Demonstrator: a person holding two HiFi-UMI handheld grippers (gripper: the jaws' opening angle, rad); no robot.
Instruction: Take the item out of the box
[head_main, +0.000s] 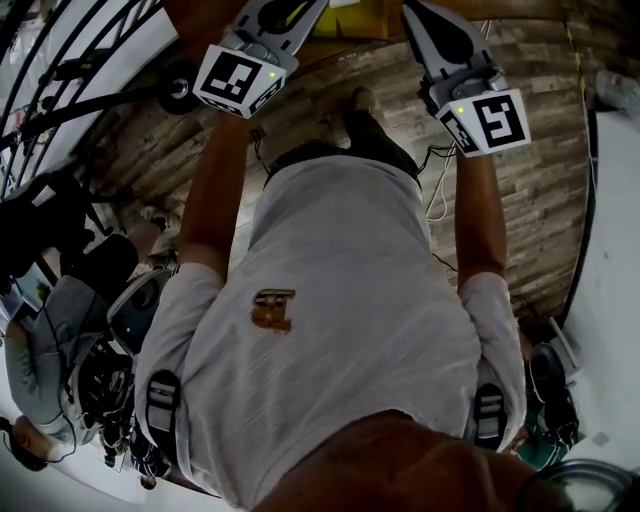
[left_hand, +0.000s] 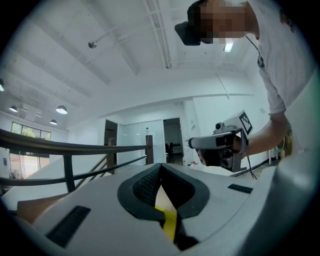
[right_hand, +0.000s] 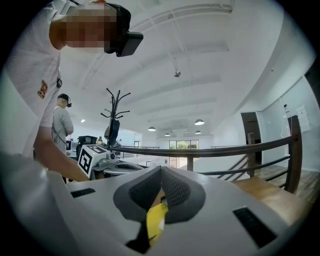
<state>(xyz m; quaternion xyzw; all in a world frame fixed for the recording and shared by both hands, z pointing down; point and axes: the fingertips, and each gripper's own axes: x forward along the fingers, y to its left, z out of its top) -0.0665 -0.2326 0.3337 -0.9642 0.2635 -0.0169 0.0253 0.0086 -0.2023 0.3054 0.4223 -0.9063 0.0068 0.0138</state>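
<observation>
Closest to the head camera is the person's white T-shirt (head_main: 340, 330), filling most of that view, with both bare arms stretched out toward the top of the frame. Beneath them runs a wooden plank floor (head_main: 530, 210), and a dark railing (head_main: 70, 60) crosses the upper left corner. A second person in a grey top (head_main: 45, 340) is at the lower left edge.

Each hand carries a tool held level. The left gripper (left_hand: 160, 170) has its two dark ribbed pads pressed together at the tips, pinching nothing. The right gripper (right_hand: 161, 172) is likewise closed, pad against pad, also pinching nothing. Low behind each pair of pads a yellow strip (left_hand: 167, 220) shows; what it is cannot be told.

Marker cubes sit on the tools, the left cube (head_main: 238, 80) and the right cube (head_main: 490, 122) well apart.

At the top edge, between the two tools, lies a brown and yellow surface (head_main: 345, 25), cut off by the frame. Whether it is the box cannot be told, and no item can be made out.

A small brown emblem (head_main: 273, 310) marks the shirt.
</observation>
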